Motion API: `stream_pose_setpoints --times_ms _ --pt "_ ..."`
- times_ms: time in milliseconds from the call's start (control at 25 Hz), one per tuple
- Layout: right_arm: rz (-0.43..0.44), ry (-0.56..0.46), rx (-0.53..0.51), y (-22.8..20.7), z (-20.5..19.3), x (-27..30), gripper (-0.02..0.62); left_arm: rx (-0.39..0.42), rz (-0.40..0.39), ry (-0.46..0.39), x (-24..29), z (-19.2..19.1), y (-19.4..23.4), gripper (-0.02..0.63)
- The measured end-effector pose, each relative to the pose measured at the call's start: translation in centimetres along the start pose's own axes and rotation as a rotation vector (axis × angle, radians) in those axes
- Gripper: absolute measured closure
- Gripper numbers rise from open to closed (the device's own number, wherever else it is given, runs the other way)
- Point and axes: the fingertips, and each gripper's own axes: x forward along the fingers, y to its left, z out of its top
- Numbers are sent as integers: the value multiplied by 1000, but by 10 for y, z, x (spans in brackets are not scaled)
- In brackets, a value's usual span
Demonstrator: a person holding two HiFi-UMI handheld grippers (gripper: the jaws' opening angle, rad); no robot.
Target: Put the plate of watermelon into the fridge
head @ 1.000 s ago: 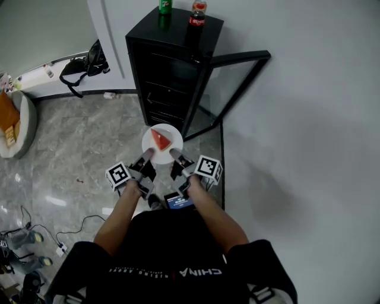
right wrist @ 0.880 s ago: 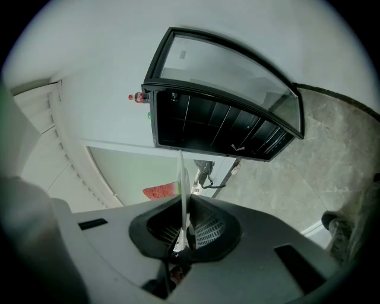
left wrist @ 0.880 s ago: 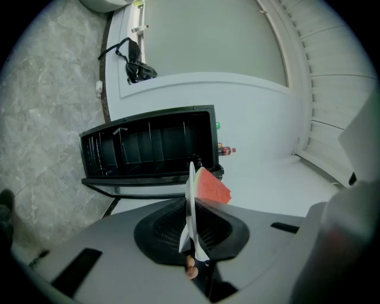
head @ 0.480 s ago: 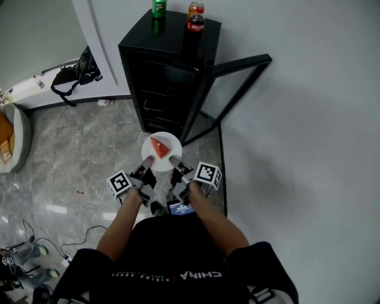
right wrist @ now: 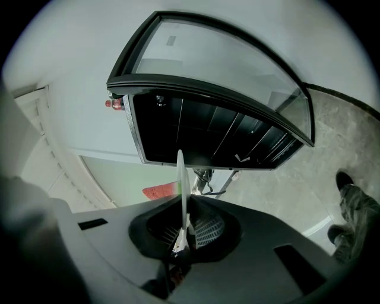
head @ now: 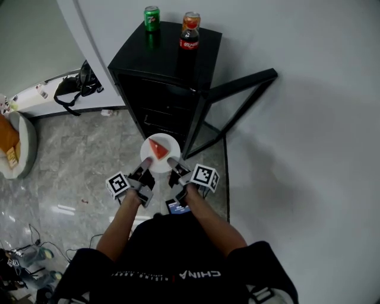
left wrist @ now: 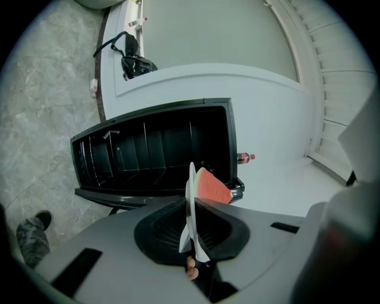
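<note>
Holding a white plate point(head: 171, 145) by its near rim, one claw on each side, the person stands facing the open black fridge point(head: 169, 89). The left gripper point(head: 146, 161) has its jaws pinched down on the plate's left-near edge. In the left gripper view the plate runs edge-on between the jaws. The right gripper point(head: 173, 160) is clamped the same way on the right-near edge. A red watermelon wedge point(head: 158, 148) lies on the plate, about centre. The plate hangs over the grey marble floor point(head: 71, 160), just in front of the fridge's lower shelves and not yet inside. The glass door point(head: 237, 98) is swung wide to the right. A green can point(head: 152, 18) and a cola bottle point(head: 189, 37) stand on the fridge top. A black bag point(head: 80, 83) sits on a ledge to the left.
</note>
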Motion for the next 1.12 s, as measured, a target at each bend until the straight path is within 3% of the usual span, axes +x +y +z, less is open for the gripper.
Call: stream_pose_setpoints --times_ms 480,1120 --pt "5 -12 36 0 43 32 565 -1 14 0 46 29 6 569" --pt "-8 -246 54 12 61 83 565 10 -18 241 83 90 8 569"
